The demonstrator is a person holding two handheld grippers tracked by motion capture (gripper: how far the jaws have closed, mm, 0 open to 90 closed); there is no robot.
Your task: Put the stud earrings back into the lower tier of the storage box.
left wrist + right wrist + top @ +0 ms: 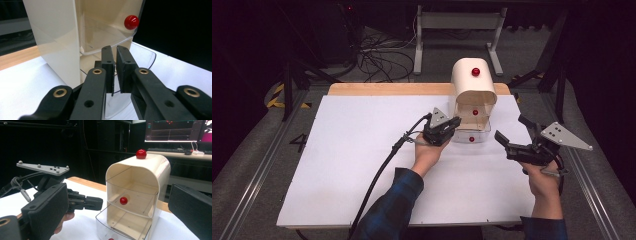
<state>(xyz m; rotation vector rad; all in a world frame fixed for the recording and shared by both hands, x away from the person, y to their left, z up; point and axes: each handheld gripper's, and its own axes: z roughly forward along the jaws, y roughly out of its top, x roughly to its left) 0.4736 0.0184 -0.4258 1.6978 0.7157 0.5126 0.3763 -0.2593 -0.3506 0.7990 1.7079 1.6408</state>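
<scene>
My left gripper (113, 72) is pinched on the clear rim of the bottom drawer (470, 138), which stands pulled partway out of the cream cabinet (474, 82). My right gripper (514, 136) hangs wide and empty just beside it. I judge I'm mid-pull; next, a straight, level draw so the cabinet doesn't slide.

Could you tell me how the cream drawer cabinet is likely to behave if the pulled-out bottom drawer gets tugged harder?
The drawer cabinet looks like thin plastic and its drawers look empty, so it is probably light and may slide on the smooth white table. It stands tall on a narrow base, so it could tip forward. The clear bottom drawer, pinched by the left gripper, looks stiff but slippery.
</scene>
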